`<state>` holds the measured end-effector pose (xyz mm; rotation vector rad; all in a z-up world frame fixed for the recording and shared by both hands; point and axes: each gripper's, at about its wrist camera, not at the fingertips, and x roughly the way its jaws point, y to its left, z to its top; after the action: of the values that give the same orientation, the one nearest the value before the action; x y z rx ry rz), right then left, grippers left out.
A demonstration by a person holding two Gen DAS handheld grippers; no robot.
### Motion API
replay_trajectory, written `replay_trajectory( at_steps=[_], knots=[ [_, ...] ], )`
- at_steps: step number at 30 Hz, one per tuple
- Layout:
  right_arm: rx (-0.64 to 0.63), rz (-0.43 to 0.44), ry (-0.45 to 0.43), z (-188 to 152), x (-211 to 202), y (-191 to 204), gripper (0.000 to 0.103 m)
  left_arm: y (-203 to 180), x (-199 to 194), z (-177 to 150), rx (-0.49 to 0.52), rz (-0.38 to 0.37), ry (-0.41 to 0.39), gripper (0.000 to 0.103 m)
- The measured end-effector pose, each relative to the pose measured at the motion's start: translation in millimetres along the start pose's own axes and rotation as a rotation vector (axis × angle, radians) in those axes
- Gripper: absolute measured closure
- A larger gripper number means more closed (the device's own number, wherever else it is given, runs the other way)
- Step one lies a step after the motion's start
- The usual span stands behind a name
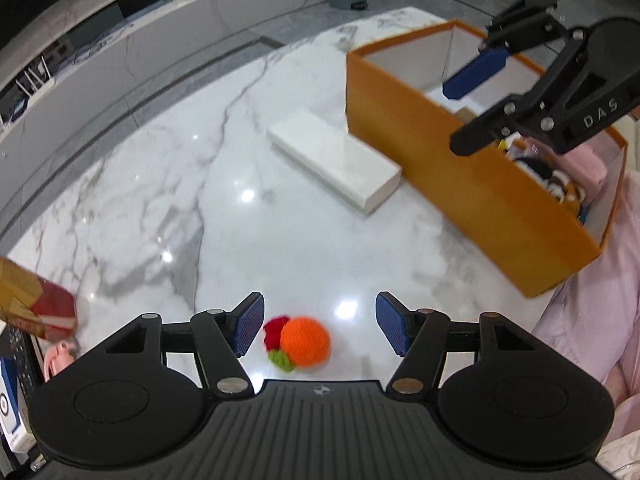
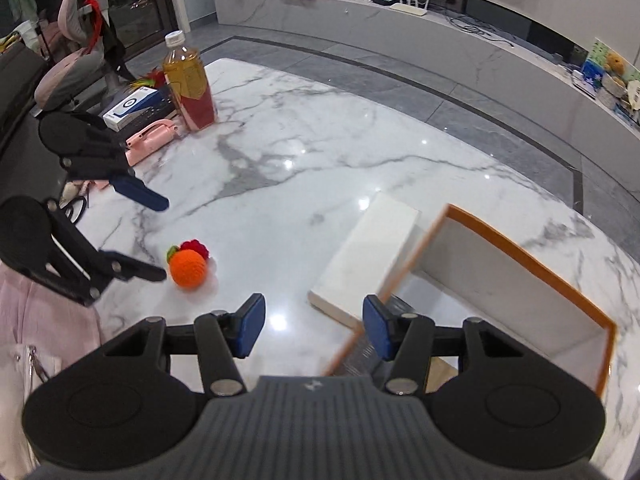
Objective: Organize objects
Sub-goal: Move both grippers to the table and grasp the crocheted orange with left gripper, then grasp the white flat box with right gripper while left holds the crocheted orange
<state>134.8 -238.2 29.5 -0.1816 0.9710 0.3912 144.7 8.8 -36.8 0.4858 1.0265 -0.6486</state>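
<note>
A knitted orange ball with a red and a green tuft (image 1: 304,342) lies on the marble table, between the open fingers of my left gripper (image 1: 318,330), nearer the left pad. It also shows in the right wrist view (image 2: 187,268), with the left gripper (image 2: 162,238) around it. My right gripper (image 2: 314,330) is open and empty above the near wall of the orange box (image 2: 532,264). In the left wrist view the right gripper (image 1: 464,114) hovers over the orange box (image 1: 460,168), which holds several soft items at its right end.
A white rectangular block (image 1: 334,162) lies beside the orange box. A tea bottle (image 2: 190,84), a pink case (image 2: 152,140), a boxed item (image 2: 130,108) and scissors (image 2: 76,208) sit at the table's far left. A red-gold box (image 1: 38,304) is at left.
</note>
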Motion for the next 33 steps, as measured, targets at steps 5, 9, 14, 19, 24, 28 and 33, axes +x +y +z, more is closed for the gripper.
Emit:
replay_trajectory(
  at_steps=[5,9,14,19,24,28,33],
  knots=[
    [0.006,-0.004,0.037,13.6,25.9,10.8,0.049,9.5,17.2,-9.1,-0.033,-0.035,0.035,0.029],
    [0.010,-0.030,0.090,22.0,50.1,15.2,0.052,17.5,36.7,-16.1,-0.066,-0.064,0.063,0.030],
    [0.015,-0.044,0.123,28.5,69.5,16.2,0.052,27.0,56.1,-24.8,-0.115,-0.094,0.071,0.030],
    [-0.001,-0.061,0.145,33.5,85.0,16.3,0.052,32.5,64.9,-26.7,-0.143,-0.081,0.071,0.043],
    [-0.010,-0.116,0.177,40.2,105.2,14.4,0.052,37.3,71.4,-24.9,-0.174,-0.096,0.069,0.046],
    [-0.004,-0.160,0.205,52.8,123.3,7.5,0.050,41.2,73.1,-15.7,-0.179,-0.056,0.054,0.048],
    [0.053,-0.227,0.251,80.2,149.0,-12.3,0.040,61.3,72.5,3.9,-0.244,-0.039,0.006,0.049]
  ],
)
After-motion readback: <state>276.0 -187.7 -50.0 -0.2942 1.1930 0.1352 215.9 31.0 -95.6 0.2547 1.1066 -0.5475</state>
